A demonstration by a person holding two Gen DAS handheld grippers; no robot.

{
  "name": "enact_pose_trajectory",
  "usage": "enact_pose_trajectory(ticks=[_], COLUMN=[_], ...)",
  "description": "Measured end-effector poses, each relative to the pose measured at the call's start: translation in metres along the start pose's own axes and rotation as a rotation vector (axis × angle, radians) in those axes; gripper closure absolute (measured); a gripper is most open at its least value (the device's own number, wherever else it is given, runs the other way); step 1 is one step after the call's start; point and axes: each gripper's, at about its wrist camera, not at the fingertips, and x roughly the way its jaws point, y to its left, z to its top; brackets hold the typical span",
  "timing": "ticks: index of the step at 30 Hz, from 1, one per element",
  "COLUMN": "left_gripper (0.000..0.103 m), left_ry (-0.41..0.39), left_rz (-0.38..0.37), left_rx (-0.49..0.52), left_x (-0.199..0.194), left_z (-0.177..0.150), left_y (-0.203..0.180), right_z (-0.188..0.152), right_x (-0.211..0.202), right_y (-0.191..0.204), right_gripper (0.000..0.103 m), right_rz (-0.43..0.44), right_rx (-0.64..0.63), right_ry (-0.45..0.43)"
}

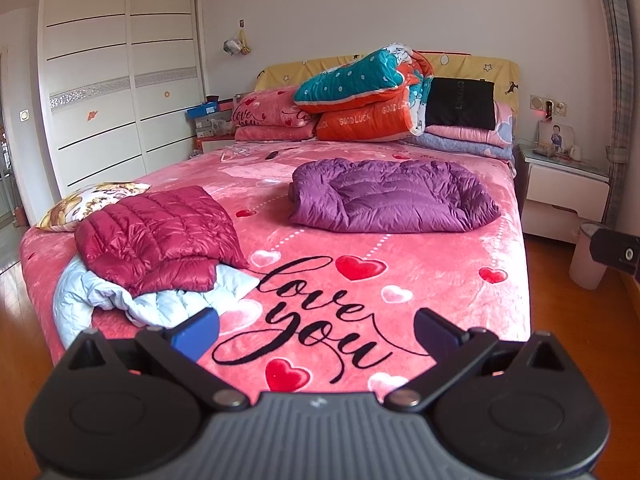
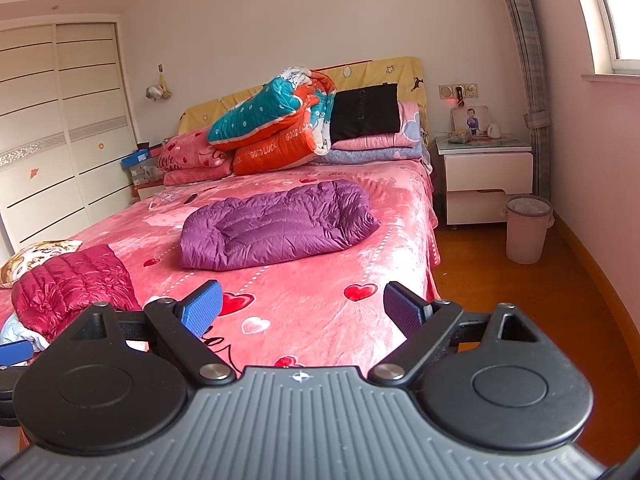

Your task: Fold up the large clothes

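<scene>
While both jaws gape empty, left gripper (image 1: 316, 334) and right gripper (image 2: 302, 306) hover above bed (image 1: 440, 280)

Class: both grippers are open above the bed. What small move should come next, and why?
Probably bring the left gripper down-left to the red jacket: it lies nearest, rumpled atop the pale blue jacket, and both the left and right gripper hold nothing.

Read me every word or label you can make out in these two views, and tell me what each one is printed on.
"love you": black script on the pink bedspread.
"GOOD LUCK": repeated on the orange side of the folded quilt.
"love you": script on the pink pillow, partly hidden.
Pale lettering on the black cushion: too faint to read.
Shoebox stack: print too small.
Left gripper and right gripper: no readable marking.
</scene>
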Motion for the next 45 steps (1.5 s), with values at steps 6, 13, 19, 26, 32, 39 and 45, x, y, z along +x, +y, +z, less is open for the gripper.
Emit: enact_pose_trajectory(ticks=[6, 13, 19, 26, 32, 39, 45], left_gripper=[0.0, 0.0, 0.0, 0.0, 0.0, 0.0, 0.0], left_ry=[0.004, 0.01, 0.019, 0.029, 0.047, 0.051, 0.076], left_rz=[0.0, -0.005, -0.004, -0.009, -0.014, -0.029, -0.036], left_rx=[0.002, 0.01, 0.013, 0.02, 0.023, 0.028, 0.033], left_x=[0.002, 0.005, 0.008, 0.014, 0.021, 0.026, 0.036], left_z=[-0.002, -0.004, -0.006, -0.008, -0.011, -0.016, -0.02], left_y=[-0.001, -0.005, -0.006, -0.011, -0.014, -0.017, -0.02], right_z=[-0.002, -0.004, -0.006, -0.008, -0.009, -0.012, -0.017], right_x=[0.0, 0.002, 0.002, 0.005, 0.008, 0.014, 0.023], right_y=[0.0, -0.003, -0.004, -0.004, -0.004, -0.008, -0.012], right_gripper=[0.0, 0.0, 0.0, 0.0, 0.0, 0.0, 0.0], right_rz=[0.001, 0.001, 0.001, 0.001, 0.002, 0.005, 0.001], right_rx=[0.0, 0.008, 0.016, 0.025, 0.032, 0.041, 0.047], right_ry=[0.003, 0.007, 0.012, 0.025, 0.029, 0.047, 0.062])
